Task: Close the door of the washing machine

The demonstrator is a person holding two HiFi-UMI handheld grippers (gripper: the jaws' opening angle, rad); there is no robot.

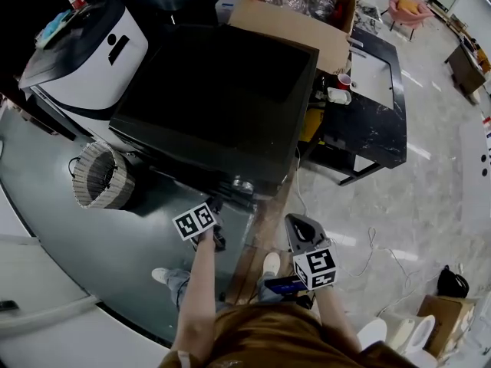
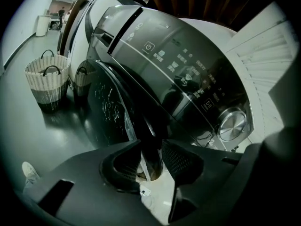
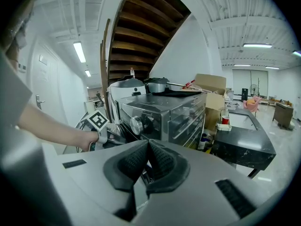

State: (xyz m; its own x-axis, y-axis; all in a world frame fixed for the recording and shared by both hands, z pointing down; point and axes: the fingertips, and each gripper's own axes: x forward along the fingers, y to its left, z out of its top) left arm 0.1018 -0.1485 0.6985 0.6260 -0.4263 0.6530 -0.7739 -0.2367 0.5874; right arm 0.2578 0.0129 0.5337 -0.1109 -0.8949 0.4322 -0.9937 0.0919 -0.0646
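Note:
The dark front-loading washing machine (image 1: 222, 98) stands in front of me, its top filling the middle of the head view. Its round dark door (image 2: 113, 107) stands ajar, swung out toward the left gripper view's camera, below the control panel with a silver knob (image 2: 232, 124). My left gripper (image 2: 149, 161) straddles the door's rim; the rim lies between the pads with a thin sliver of light at the left pad. In the head view this gripper (image 1: 217, 204) sits at the machine's front lower edge. My right gripper (image 3: 146, 158) is shut on nothing and hangs back from the machine (image 3: 160, 112), right of the left one (image 1: 295, 221).
A woven basket (image 1: 98, 176) stands on the grey floor left of the machine, with a smaller one beside it (image 2: 81, 78). A white appliance (image 1: 92, 52) is at the far left, a cardboard box (image 1: 299, 21) behind, a black table (image 1: 368, 106) to the right. Cables lie on the floor.

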